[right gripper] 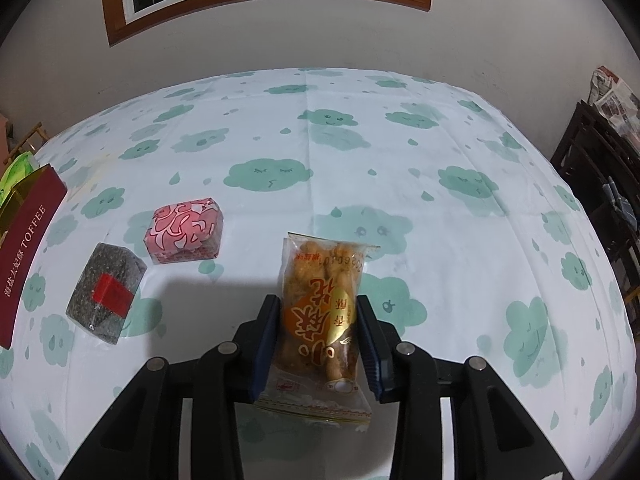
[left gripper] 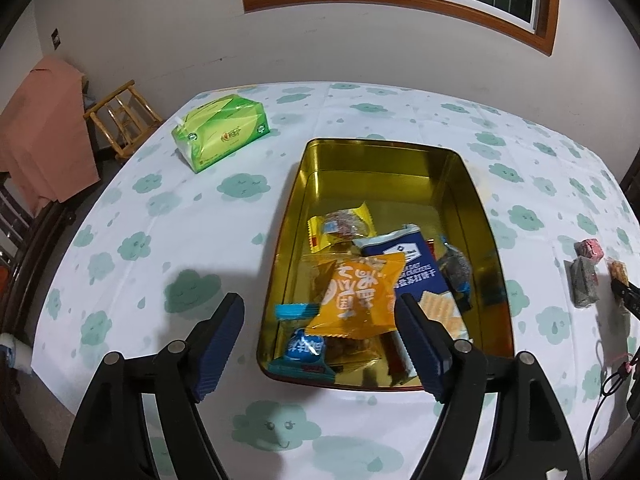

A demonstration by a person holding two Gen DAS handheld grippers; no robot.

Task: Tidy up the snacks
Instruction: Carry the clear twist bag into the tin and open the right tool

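Observation:
An open gold tin [left gripper: 380, 145] stands on the cloud-print tablecloth [left gripper: 168, 216]. Inside lie an orange packet [left gripper: 356, 296], a blue cracker packet [left gripper: 412, 258], a yellow packet [left gripper: 340, 228] and small blue packets [left gripper: 306, 346]. My left gripper [left gripper: 320, 300] hangs open over the tin's near end, its pads clear of the orange packet. My right gripper [right gripper: 317, 304] is shut on a clear packet of fried dough twists [right gripper: 320, 304], pads pressing its long sides. To its left lie a pink-wrapped block [right gripper: 184, 228] and a dark sesame block [right gripper: 106, 292] with a red label. The tin's red side [right gripper: 28, 240] shows at far left.
A green tissue pack [left gripper: 222, 132] sits at the table's far left corner. Beyond it are a wooden chair [left gripper: 120, 116] and a pink cloth [left gripper: 44, 128]. A dark cabinet [right gripper: 600, 184] stands right of the table. A cable [left gripper: 612, 376] lies near the right edge.

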